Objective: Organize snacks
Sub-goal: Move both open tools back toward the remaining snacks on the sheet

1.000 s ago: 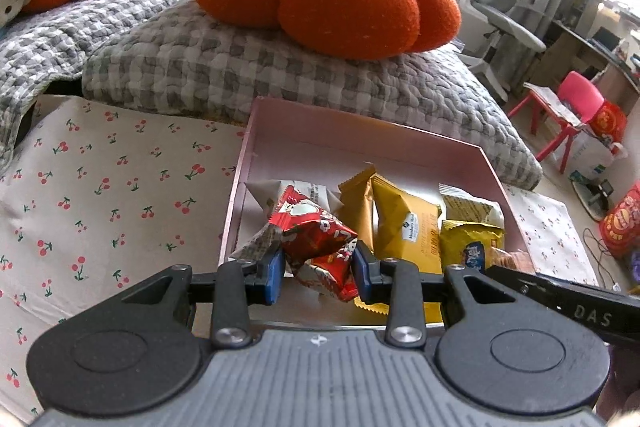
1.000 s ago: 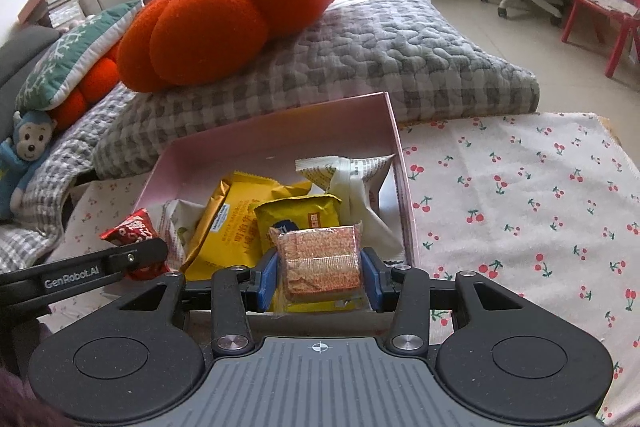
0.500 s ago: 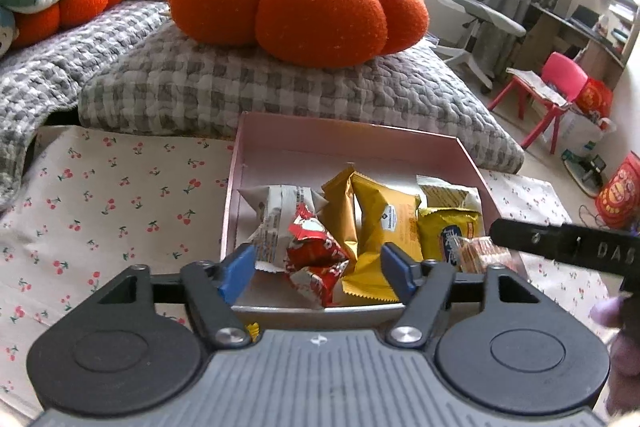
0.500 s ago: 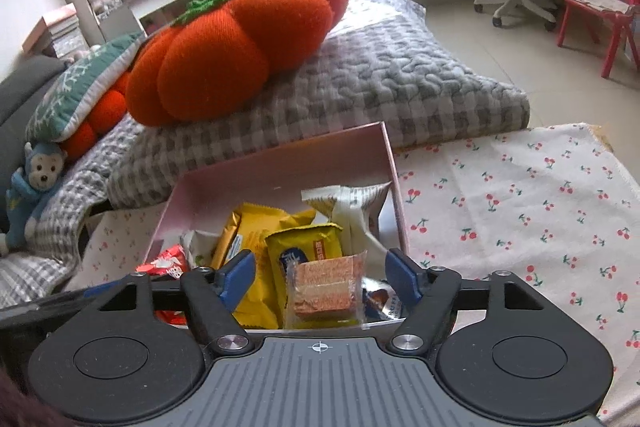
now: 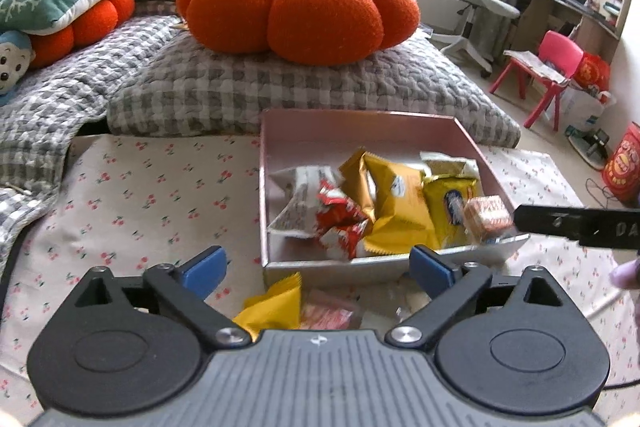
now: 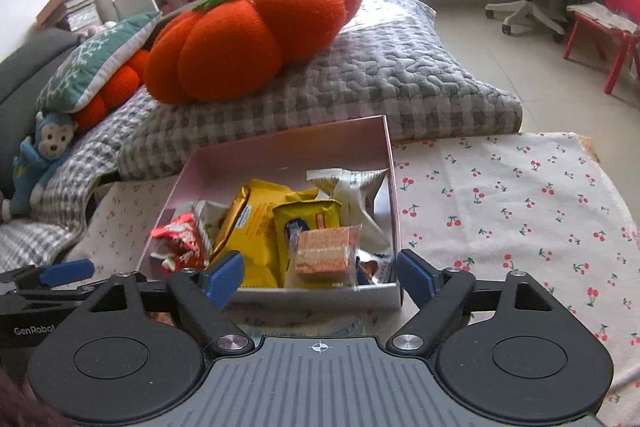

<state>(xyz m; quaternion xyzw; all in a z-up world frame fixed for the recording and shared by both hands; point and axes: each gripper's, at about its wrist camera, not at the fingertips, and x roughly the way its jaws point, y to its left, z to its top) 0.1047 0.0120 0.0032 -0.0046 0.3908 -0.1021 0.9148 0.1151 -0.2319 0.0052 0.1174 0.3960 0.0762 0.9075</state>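
Releasing is the step in hand: both tools, left tool (image 5: 318, 265) and right tool (image 6: 319, 277), are opening wide and empty over the pink box (image 5: 360, 131) of snacks (image 5: 400, 203), so next comes fetching the yellow packet (image 5: 276, 307) lying outside it.

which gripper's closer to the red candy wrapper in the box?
Left. The red candy wrapper lies at the box's left side, just ahead of the left gripper. The right gripper sits farther right, in front of the wafer pack. Both sets of fingers are opening, empty.
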